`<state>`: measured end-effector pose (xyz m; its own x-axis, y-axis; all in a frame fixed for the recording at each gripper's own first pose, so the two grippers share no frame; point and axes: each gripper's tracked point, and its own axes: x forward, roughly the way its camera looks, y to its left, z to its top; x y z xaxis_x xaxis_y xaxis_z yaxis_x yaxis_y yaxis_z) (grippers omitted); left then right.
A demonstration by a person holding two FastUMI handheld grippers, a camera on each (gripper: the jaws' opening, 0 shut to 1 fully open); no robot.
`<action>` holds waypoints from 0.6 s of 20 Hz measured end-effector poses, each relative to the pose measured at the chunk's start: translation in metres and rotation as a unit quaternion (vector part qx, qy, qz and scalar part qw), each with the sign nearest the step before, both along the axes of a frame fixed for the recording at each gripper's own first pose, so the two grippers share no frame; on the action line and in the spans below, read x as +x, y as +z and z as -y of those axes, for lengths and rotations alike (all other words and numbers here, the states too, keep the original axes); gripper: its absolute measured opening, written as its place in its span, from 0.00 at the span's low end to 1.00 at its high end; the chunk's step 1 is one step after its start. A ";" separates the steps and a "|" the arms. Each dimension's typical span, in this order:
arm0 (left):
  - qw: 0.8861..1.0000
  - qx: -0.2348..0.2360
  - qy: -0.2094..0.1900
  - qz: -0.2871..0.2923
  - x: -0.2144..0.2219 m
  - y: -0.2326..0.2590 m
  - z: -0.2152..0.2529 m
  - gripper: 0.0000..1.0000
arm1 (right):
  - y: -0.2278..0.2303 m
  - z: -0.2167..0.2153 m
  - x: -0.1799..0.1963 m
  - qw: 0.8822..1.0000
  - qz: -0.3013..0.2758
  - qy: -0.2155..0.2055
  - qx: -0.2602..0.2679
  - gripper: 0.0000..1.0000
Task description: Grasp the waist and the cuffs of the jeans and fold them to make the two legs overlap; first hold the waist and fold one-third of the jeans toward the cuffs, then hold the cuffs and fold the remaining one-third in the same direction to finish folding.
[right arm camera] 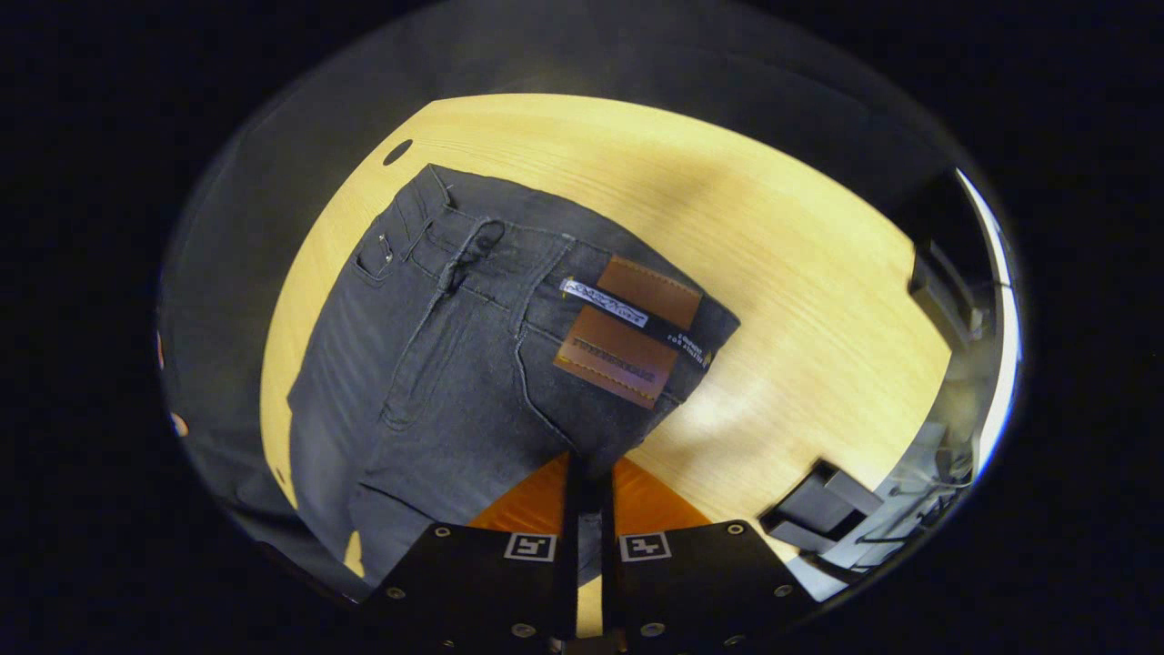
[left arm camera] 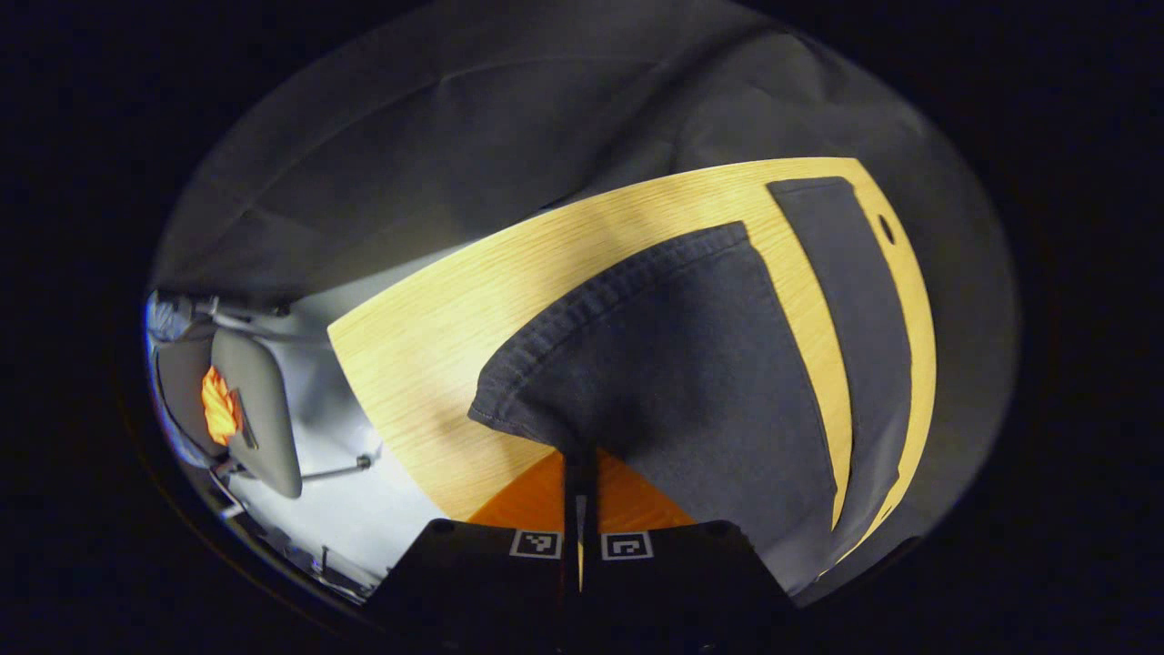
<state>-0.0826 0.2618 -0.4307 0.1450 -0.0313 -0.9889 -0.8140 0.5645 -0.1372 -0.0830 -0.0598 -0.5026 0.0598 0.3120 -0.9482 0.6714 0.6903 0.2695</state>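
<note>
Counter (left arm camera: 427,337) filled the middle of both views, pale wood, with the jeans (right arm camera: 436,364) lying flat across it. In the left gripper view one leg ran from my left tool (left arm camera: 580,473) toward the upper right, the other leg apart at the right edge. I had that tool clenched on the cuff (left arm camera: 536,400). In the right gripper view my right tool (right arm camera: 587,478) was clenched on the waist (right arm camera: 618,428) just below the leather patch (right arm camera: 627,332). I judged the far leg the target.
</note>
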 end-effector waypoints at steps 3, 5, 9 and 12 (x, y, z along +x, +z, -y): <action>0.999 -0.006 -0.004 0.050 0.009 0.012 0.003 0.01 | 0.008 0.002 0.003 0.998 0.015 -0.053 0.000 0.04; 0.997 -0.004 -0.012 0.081 0.016 0.022 -0.001 0.01 | 0.012 0.003 0.003 0.998 0.031 -0.049 -0.007 0.04; 0.990 -0.003 -0.026 0.135 0.041 0.046 0.002 0.01 | 0.040 0.007 0.020 0.995 0.077 -0.065 -0.002 0.04; 0.985 -0.003 -0.042 0.168 0.061 0.061 0.005 0.01 | 0.062 0.005 0.045 0.987 0.115 -0.110 0.020 0.04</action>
